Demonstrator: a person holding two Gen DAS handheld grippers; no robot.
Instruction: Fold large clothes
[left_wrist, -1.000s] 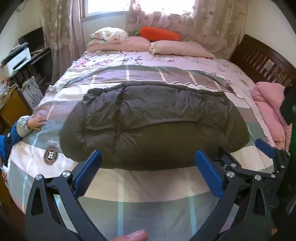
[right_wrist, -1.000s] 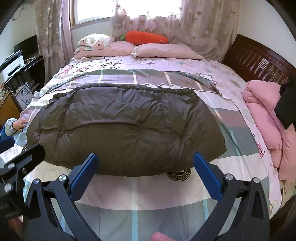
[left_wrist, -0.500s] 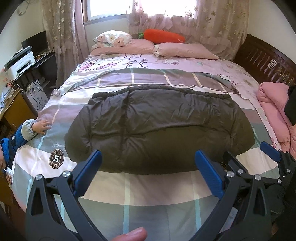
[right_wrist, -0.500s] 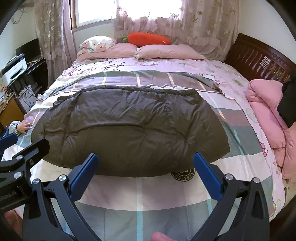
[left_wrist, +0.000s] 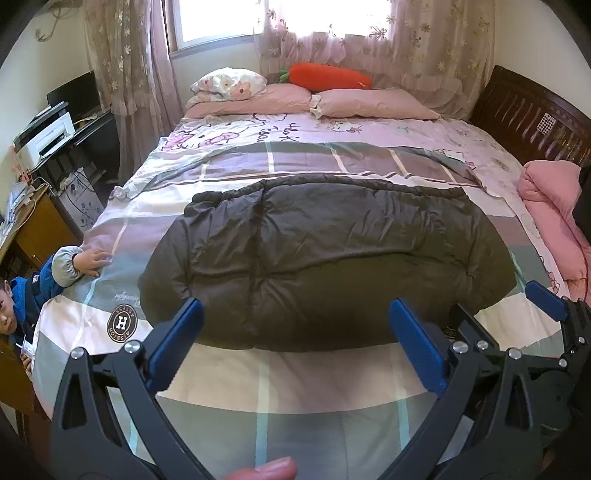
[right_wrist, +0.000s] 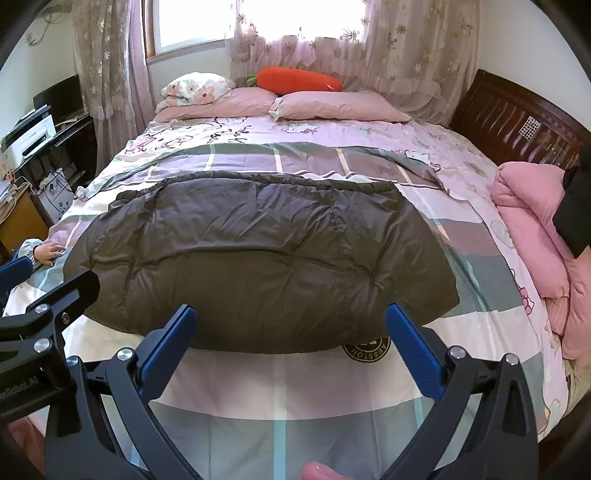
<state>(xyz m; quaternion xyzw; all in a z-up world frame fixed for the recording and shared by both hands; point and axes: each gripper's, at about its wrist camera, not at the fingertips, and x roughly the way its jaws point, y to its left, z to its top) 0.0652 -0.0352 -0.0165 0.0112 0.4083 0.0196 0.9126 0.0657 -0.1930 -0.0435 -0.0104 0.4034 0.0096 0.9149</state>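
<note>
A large dark brown puffy garment (left_wrist: 325, 258) lies folded into a wide block on the bed; it also shows in the right wrist view (right_wrist: 258, 258). My left gripper (left_wrist: 295, 314) is open and empty, held above the bed just short of the garment's near edge. My right gripper (right_wrist: 290, 317) is open and empty, also just short of the near edge. The right gripper's blue fingertips (left_wrist: 543, 299) show at the right of the left wrist view. The left gripper's fingers (right_wrist: 66, 291) show at the left of the right wrist view.
The bed has a checked quilt (left_wrist: 295, 398) and pink sheet, pillows (left_wrist: 373, 103) and a carrot cushion (left_wrist: 328, 75) at the far end. A pink blanket (right_wrist: 532, 229) is piled at the right. A child (left_wrist: 22, 299) stands at the left with a hand (left_wrist: 92, 258) on the bed. A desk with a printer (left_wrist: 48, 136) is far left.
Both grippers have pulled back and up from the garment, so more of the bed shows. The garment has not moved. Both grippers stay open.
</note>
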